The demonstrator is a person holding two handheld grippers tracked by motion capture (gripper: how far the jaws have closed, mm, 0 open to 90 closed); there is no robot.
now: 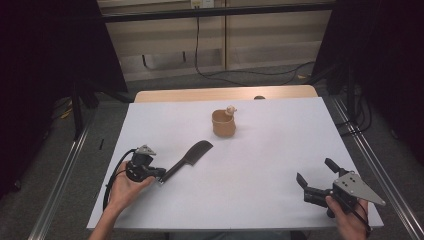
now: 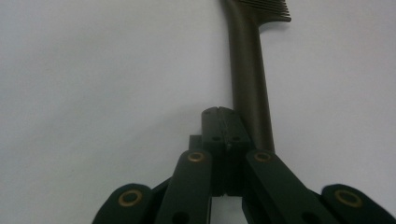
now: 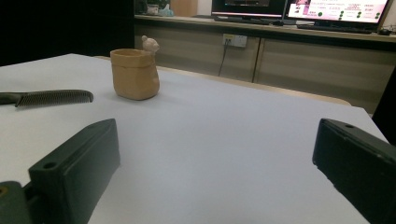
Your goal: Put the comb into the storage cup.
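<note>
Comb lies on the white desk, left of centre, its toothed head pointing far-right toward the tan cup. The left hand-held gripper sits at the near end of the handle with its jaws pressed together just beside it, seemingly not around it; a good grasp probably means opening, shifting over the handle, then closing squarely. The right hand-held gripper rests near-right, jaws spread wide, empty. The comb's head is cut off in the left gripper view, and whether jaw and handle touch is hard to tell.
</note>
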